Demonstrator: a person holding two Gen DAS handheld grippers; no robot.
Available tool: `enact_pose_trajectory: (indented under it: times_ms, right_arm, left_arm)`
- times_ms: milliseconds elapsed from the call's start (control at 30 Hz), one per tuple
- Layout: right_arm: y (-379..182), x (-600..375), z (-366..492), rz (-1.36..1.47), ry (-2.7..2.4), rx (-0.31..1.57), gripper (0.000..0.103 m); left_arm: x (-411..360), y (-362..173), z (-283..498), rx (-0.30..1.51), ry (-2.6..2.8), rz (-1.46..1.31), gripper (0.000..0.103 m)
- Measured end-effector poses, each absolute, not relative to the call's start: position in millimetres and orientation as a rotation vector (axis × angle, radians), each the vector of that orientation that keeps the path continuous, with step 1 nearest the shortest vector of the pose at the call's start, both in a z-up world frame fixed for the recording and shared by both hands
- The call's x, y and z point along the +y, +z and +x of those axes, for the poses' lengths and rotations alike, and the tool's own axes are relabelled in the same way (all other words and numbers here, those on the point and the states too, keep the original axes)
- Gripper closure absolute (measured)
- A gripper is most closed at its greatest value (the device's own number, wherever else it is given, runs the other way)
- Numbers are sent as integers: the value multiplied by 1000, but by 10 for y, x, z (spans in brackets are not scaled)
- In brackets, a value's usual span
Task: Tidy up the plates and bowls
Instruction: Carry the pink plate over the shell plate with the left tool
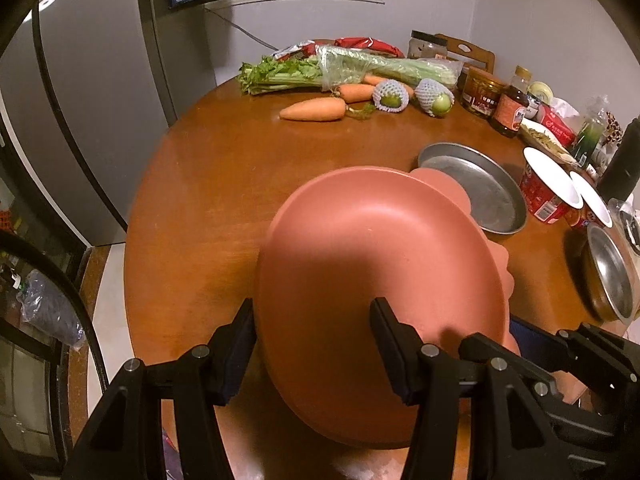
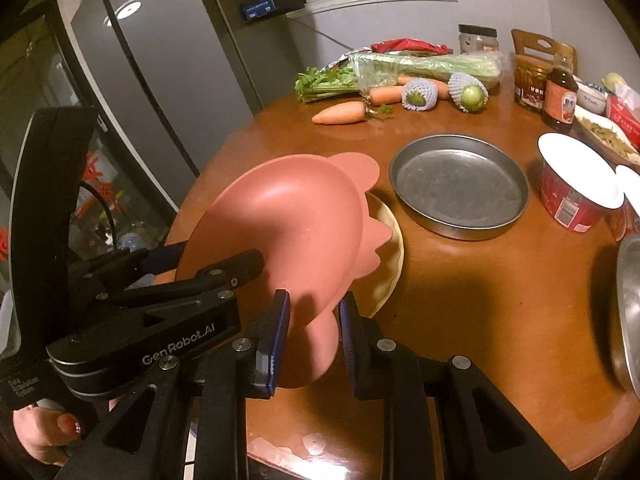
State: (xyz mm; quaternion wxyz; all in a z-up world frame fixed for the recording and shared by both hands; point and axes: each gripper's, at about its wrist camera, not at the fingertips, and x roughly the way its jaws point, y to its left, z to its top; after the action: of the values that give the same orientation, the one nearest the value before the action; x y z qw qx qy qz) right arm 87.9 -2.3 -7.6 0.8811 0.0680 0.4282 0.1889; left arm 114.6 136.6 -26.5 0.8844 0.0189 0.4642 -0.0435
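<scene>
My right gripper [image 2: 314, 334] pinches the scalloped edge of the pink plate [image 2: 280, 232]; my left gripper [image 1: 314, 354] clamps its opposite rim. The plate hangs tilted, centre-left of frame, over a yellow plate [image 2: 390, 248]. Risk: uneven lowering may twist it loose or knock the metal pan [image 2: 460, 184].

Bare table [image 1: 208, 208] left; steel pan [image 1: 476, 188] blocks right.
</scene>
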Motion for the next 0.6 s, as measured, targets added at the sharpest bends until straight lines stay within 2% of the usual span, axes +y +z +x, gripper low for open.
enact_pose_trajectory:
  times_ms: [600]
  right_arm:
    - [-79,75,818,110,443,915,73]
  left_arm:
    - [1457,-298,1260,977,-53,28,47]
